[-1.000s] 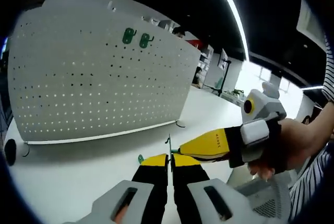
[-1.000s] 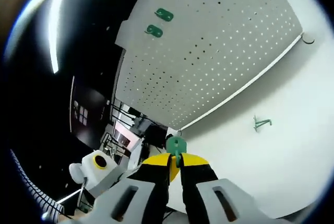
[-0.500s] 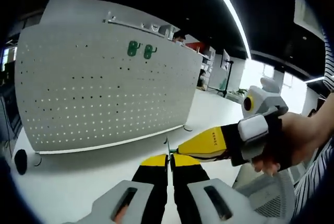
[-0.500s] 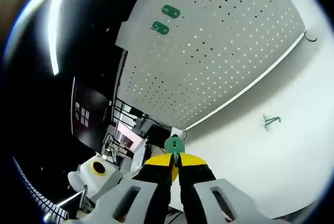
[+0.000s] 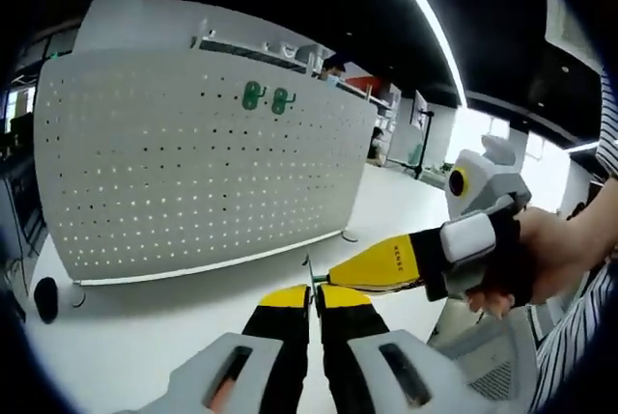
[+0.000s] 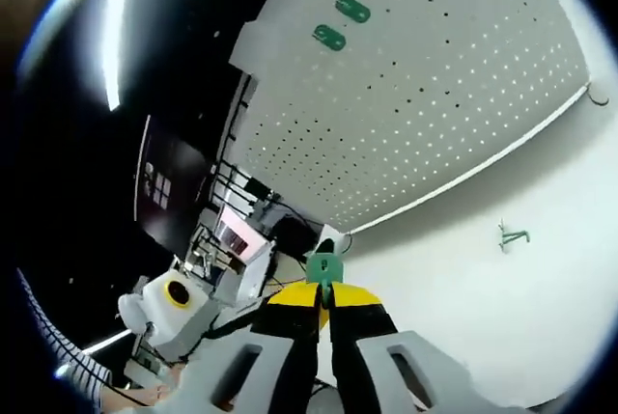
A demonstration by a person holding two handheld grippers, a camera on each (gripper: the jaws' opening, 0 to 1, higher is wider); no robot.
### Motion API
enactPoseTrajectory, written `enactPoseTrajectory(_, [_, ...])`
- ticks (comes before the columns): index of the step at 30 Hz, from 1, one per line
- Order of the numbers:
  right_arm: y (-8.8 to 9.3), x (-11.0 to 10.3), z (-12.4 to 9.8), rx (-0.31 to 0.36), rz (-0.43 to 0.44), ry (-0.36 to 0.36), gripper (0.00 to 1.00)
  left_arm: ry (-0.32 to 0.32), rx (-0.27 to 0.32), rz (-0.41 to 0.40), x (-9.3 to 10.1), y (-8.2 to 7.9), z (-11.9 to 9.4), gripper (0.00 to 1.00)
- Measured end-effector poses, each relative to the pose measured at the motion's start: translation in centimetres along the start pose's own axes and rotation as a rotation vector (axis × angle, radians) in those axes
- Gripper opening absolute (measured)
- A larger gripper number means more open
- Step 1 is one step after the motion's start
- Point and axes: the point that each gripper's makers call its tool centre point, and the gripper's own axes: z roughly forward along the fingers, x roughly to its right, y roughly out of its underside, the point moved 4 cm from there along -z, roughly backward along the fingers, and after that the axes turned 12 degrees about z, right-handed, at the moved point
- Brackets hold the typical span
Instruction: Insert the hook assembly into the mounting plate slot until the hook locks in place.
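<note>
A white pegboard (image 5: 193, 173) stands upright on the table, with two green mounting plates (image 5: 266, 98) hung near its top edge. My left gripper (image 5: 314, 290) is shut, and a thin green hook wire (image 5: 311, 269) pokes up between its yellow tips. The right gripper (image 5: 333, 279) comes in from the right, held by a hand (image 5: 541, 260), and its tips meet the left one's. In the right gripper view my right gripper (image 6: 323, 289) is shut on a small green plate (image 6: 323, 266). The pegboard (image 6: 435, 115) and its two plates (image 6: 342, 25) lie beyond it.
A loose green hook (image 6: 513, 235) lies on the white table (image 6: 502, 308) in front of the pegboard's base rail. The pegboard's feet (image 5: 70, 293) rest on the table (image 5: 126, 337). Office shelving and a long ceiling light show behind.
Both views have shifted a little, so the pegboard stands more upright and farther in. The two grippers stay tip to tip and both remain shut.
</note>
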Motion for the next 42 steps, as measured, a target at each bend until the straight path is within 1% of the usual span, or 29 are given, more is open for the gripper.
enactPoseTrajectory(4, [0.4,-0.9,0.5,-0.048,-0.128,-0.025,0.00,0.008,-0.009,-0.019,-0.3,0.1,-0.8,0.04])
enactPoseTrajectory(5, [0.5,-1.2,0.6,-0.058,-0.197,-0.027,0.00,0.013,-0.004,-0.031,-0.4,0.1,-1.1,0.05])
enactPoseTrajectory(8, [0.7,-1.8,0.7,-0.086,-0.304,-0.047,0.00,0.013,0.012,-0.055,-0.7,0.2,-1.8,0.09])
enactPoseTrajectory(10, [0.9,-2.1,0.7,-0.104,-0.376,-0.052,0.00,0.001,0.007,-0.058,-1.1,0.4,-2.2,0.16])
enactPoseTrajectory(12, [1.1,-2.3,0.7,-0.107,-0.421,-0.062,0.00,0.000,0.003,-0.063,-1.4,0.6,-2.5,0.24])
enactPoseTrajectory(14, [1.2,-2.5,0.6,-0.103,-0.478,-0.063,0.00,0.005,-0.001,-0.070,-1.5,0.8,-2.8,0.30])
enactPoseTrajectory(15, [1.3,-2.6,0.5,-0.096,-0.526,-0.061,0.00,0.008,-0.003,-0.074,-1.5,0.9,-3.0,0.33])
enactPoseTrajectory(16, [1.4,-2.7,0.5,-0.095,-0.553,-0.061,0.00,0.008,-0.002,-0.073,-1.5,0.9,-3.2,0.35])
enactPoseTrajectory(17, [1.4,-2.9,0.5,-0.084,-0.593,-0.055,0.00,0.012,0.003,-0.072,-1.4,0.9,-3.4,0.38])
enactPoseTrajectory(18, [1.4,-3.1,0.5,-0.075,-0.614,-0.056,0.00,0.011,0.007,-0.072,-1.3,0.8,-3.5,0.41])
enactPoseTrajectory(20, [1.5,-3.4,0.4,-0.056,-0.643,-0.057,0.00,0.015,0.016,-0.069,-1.3,0.8,-3.8,0.48])
enactPoseTrajectory(22, [1.6,-3.5,0.4,-0.038,-0.665,-0.047,0.00,0.012,0.020,-0.068,-1.3,0.8,-4.0,0.52])
enactPoseTrajectory(24, [1.6,-3.6,0.4,-0.020,-0.667,-0.046,0.00,0.018,0.032,-0.087,-1.2,0.7,-4.3,0.56])
enactPoseTrajectory(25, [1.6,-3.7,0.4,-0.007,-0.674,-0.051,0.00,0.018,0.030,-0.084,-1.2,0.8,-4.4,0.58])
enactPoseTrajectory(26, [1.3,-4.3,0.4,0.038,-0.676,-0.092,0.00,0.015,0.041,-0.086,-1.3,0.7,-4.5,0.61])
enactPoseTrajectory(28, [1.4,-4.2,0.2,0.043,-0.676,-0.076,0.00,0.013,0.046,-0.083,-1.2,0.6,-4.7,0.64])
enactPoseTrajectory(29, [1.3,-4.3,0.2,0.058,-0.680,-0.077,0.00,0.014,0.047,-0.081,-1.2,0.6,-4.8,0.65])
enactPoseTrajectory(33, [1.1,-4.4,0.5,0.080,-0.690,-0.060,0.00,0.001,0.059,-0.064,-1.4,0.5,-5.3,0.68])
enactPoseTrajectory(35, [1.1,-4.4,0.5,0.088,-0.695,-0.056,0.00,0.003,0.067,-0.069,-1.5,0.4,-5.4,0.70])
enactPoseTrajectory(37, [1.0,-4.4,0.6,0.100,-0.719,-0.050,0.00,0.008,0.065,-0.079,-1.4,0.4,-5.4,0.73])
enactPoseTrajectory(40, [0.3,-4.5,0.7,0.144,-0.756,-0.038,0.00,0.005,0.068,-0.079,-1.5,0.6,-5.4,0.75])
enactPoseTrajectory(42, [-0.2,-4.4,0.7,0.177,-0.749,-0.019,0.00,0.003,0.065,-0.088,-1.6,0.8,-5.4,0.77])
